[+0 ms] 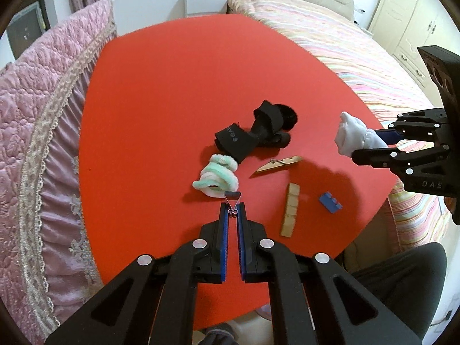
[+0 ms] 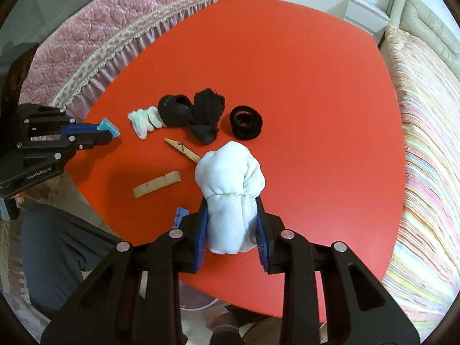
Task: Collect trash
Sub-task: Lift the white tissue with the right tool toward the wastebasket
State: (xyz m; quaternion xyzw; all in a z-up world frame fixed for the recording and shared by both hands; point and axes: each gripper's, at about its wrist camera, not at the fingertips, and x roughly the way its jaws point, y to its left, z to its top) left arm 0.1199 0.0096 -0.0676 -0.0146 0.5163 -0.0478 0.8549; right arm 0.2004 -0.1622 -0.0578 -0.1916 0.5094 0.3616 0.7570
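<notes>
Pinching a binder clip in left gripper, right gripper clamping white sock

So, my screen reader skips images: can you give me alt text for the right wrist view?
The right tool grips a white rolled sock above a red table. Behind lie black socks, a clothespin and a wooden strip; the left tool holds something blue at left.

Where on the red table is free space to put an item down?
The far half of the red table, beyond the black socks and toward the pink quilt, is bare. The near middle is crowded: wooden clothespin, wooden strip, blue brick.
</notes>
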